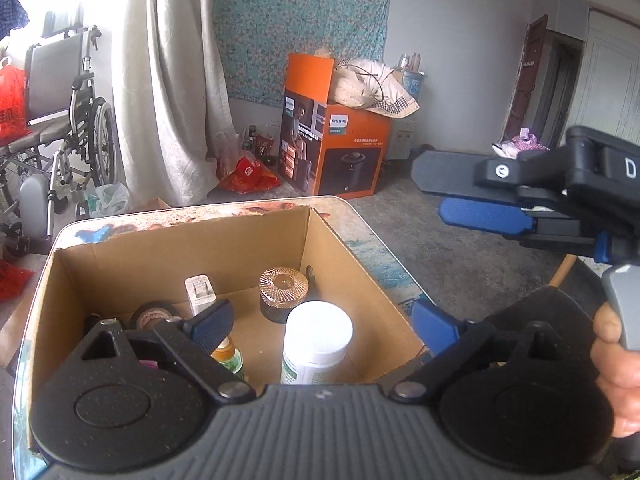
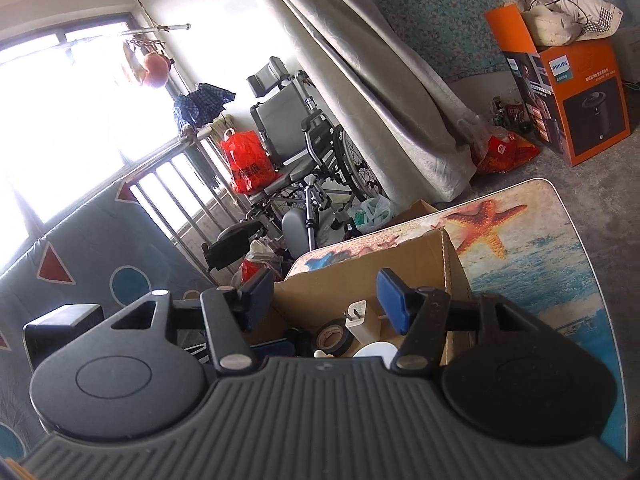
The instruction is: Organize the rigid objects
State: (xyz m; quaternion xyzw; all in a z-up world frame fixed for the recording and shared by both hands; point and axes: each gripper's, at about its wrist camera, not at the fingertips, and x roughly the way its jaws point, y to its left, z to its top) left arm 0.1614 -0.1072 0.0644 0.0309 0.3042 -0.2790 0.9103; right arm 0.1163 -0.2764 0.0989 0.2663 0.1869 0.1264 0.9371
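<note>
left gripper (image 1: 324,320) fingers apart, empty, above the white-capped plastic bottle (image 1: 316,344) upright in the open cardboard box (image 1: 180,252); right gripper (image 2: 320,300) fingers apart too.

Sitting in one cardboard box (image 1: 120,268): one white-capped bottle (image 1: 316,344), one glass jar (image 1: 283,292), one tape roll (image 1: 154,314), one charger (image 1: 199,294).

My left gripper (image 1: 324,320) points downward, its blue-padded jaws spread wide with nothing pressed between them. My right gripper (image 2: 322,300) stands partly open, its pads gripping nothing; in the left wrist view it shows side-on at the right edge, fingers (image 1: 486,213) reaching leftward, nearly level. My right hand (image 1: 618,368) wraps its grey handle, thumb on top.
</note>
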